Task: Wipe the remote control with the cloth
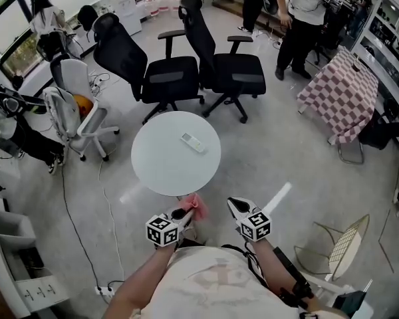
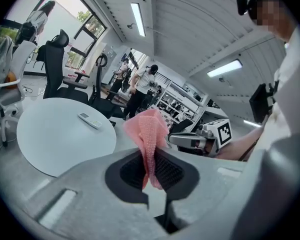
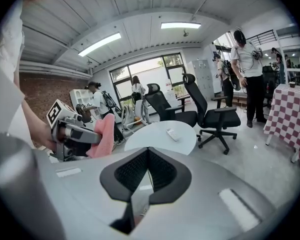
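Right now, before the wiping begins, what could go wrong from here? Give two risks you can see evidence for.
1. The remote lies loose on the smooth round table. The right gripper is shut, empty and short of the table, so a wipe may push the remote along.
2. The left gripper pinches only a narrow fold of the pink cloth, which bunches beyond the jaws. It could slip out or wipe unevenly.

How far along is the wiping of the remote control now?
Done: the left tool is shut on the pink cloth. In hand: both tools hover near the edge of the round table, the right tool shut and empty. Left: the remote control lies untouched on it, so all wiping remains.
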Demonstrator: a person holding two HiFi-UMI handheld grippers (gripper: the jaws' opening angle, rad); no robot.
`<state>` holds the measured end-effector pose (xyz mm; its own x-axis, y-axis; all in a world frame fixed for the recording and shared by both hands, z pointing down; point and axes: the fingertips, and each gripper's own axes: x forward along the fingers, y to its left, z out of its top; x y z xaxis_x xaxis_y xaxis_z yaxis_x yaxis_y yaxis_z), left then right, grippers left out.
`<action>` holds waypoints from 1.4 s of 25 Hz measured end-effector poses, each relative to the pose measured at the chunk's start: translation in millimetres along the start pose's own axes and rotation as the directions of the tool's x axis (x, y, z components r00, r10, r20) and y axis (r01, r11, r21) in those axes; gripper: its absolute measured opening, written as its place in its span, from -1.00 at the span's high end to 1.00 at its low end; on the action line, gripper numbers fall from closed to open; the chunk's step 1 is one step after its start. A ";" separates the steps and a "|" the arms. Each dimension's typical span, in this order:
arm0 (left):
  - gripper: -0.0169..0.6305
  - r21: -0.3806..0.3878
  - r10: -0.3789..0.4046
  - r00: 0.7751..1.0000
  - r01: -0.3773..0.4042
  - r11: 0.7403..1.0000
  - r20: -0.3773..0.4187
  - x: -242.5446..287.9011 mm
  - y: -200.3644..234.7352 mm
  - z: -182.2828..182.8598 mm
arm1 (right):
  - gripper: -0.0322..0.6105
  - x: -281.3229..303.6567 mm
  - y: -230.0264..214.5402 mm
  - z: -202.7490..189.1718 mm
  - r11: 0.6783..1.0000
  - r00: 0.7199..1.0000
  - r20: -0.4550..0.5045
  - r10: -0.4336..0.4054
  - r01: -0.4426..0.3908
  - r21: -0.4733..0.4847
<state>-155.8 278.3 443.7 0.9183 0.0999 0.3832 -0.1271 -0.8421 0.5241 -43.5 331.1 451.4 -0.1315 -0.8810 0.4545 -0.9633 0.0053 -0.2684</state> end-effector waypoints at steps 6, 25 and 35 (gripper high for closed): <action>0.89 -0.006 -0.006 1.000 0.006 1.000 -0.015 3.6 43.8 30.4 | 0.88 44.8 -10.4 32.2 1.000 1.000 -0.011 -0.005 0.005 -0.006; 0.89 0.026 -0.094 0.995 0.094 0.995 -0.021 15.2 145.3 117.3 | 0.88 131.1 -38.6 95.2 0.987 0.987 -0.027 -0.160 0.160 -0.028; 0.89 -0.023 -0.087 0.992 0.085 0.996 -0.089 46.9 174.1 115.3 | 0.88 170.2 -67.5 76.9 0.989 0.981 -0.130 -0.147 0.144 -0.032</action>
<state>-91.6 75.2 465.2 0.8888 0.2193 0.4024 -0.0573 -0.8180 0.5723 17.1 144.4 481.6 -0.0181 -0.8031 0.5956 -0.9793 -0.1060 -0.1727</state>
